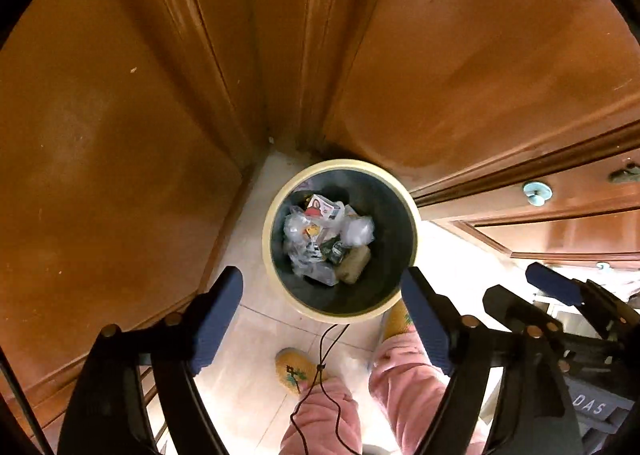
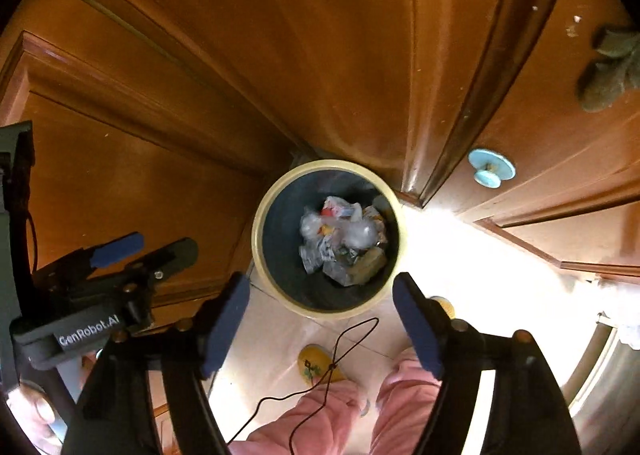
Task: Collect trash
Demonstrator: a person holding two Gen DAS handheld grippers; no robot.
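Bin's trash (image 2: 344, 241) blurred – slipper (image 1: 398, 321) half behind gripper finger

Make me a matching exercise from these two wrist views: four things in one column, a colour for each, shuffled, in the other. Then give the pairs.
Things:
1. trash bin rim
2. round knob on the wooden cabinet
3. slipper
4. trouser leg

Colours:
A. pink
B. cream
C. yellow
D. pale blue

Pairs: 1-B, 2-D, 3-C, 4-A

The bin stands on the pale floor in the cabinet corner, with crumpled plastic and packets inside.
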